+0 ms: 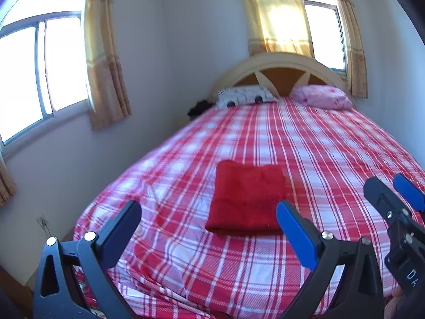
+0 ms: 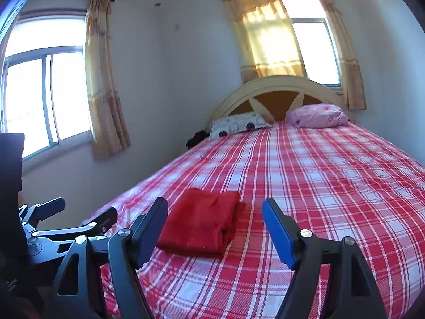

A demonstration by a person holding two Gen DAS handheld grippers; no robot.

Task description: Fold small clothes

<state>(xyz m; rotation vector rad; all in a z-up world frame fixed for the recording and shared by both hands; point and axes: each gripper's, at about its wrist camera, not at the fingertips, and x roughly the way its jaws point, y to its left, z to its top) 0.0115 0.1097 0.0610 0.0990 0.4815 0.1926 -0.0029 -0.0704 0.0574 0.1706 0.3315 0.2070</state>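
Observation:
A red cloth (image 1: 248,199) lies folded into a flat rectangle on the red and white checked bedspread (image 1: 305,146), near the foot of the bed. In the right wrist view the red cloth (image 2: 203,222) shows stacked layers at its right edge. My left gripper (image 1: 209,212) is open and empty, held just short of the cloth, above the bed's near edge. My right gripper (image 2: 215,212) is open and empty, also just in front of the cloth. The right gripper (image 1: 395,188) shows at the right edge of the left wrist view, and the left gripper (image 2: 85,208) at the left of the right wrist view.
Two pillows, one white patterned (image 1: 244,96) and one pink (image 1: 322,97), lie against the arched headboard (image 1: 279,65). A dark object (image 1: 198,107) sits beside the bed at the far left. Curtained windows are on the left wall (image 1: 39,71) and behind the headboard.

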